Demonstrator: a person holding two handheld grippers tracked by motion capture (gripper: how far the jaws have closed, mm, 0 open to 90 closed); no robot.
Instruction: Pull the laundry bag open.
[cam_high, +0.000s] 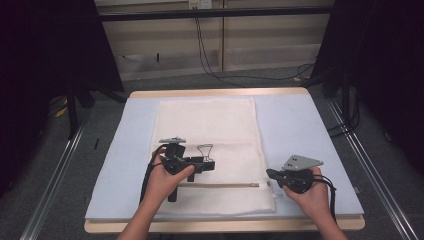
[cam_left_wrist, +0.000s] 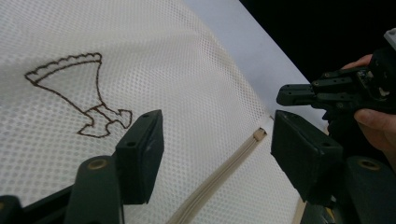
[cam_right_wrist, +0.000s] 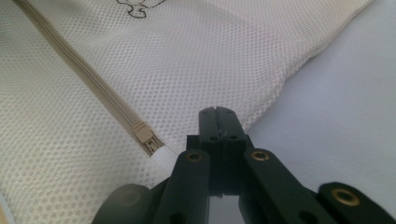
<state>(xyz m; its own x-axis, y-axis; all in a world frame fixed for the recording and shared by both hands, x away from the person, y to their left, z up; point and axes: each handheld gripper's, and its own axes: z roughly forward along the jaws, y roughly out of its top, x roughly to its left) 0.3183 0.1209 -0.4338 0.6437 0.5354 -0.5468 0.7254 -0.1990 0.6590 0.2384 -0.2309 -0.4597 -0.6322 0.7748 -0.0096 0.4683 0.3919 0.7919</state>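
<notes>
Mesh laundry bag (cam_high: 207, 150) lies flat on the table; left gripper (cam_left_wrist: 217, 140) hovers over it, jaws apart, empty; right gripper (cam_right_wrist: 217, 119), jaws together, sits beside the zipper slider (cam_right_wrist: 144, 135); next, probably, pinching that slider.

Grey table mat (cam_high: 300, 130), floor cables (cam_high: 210, 60)
</notes>
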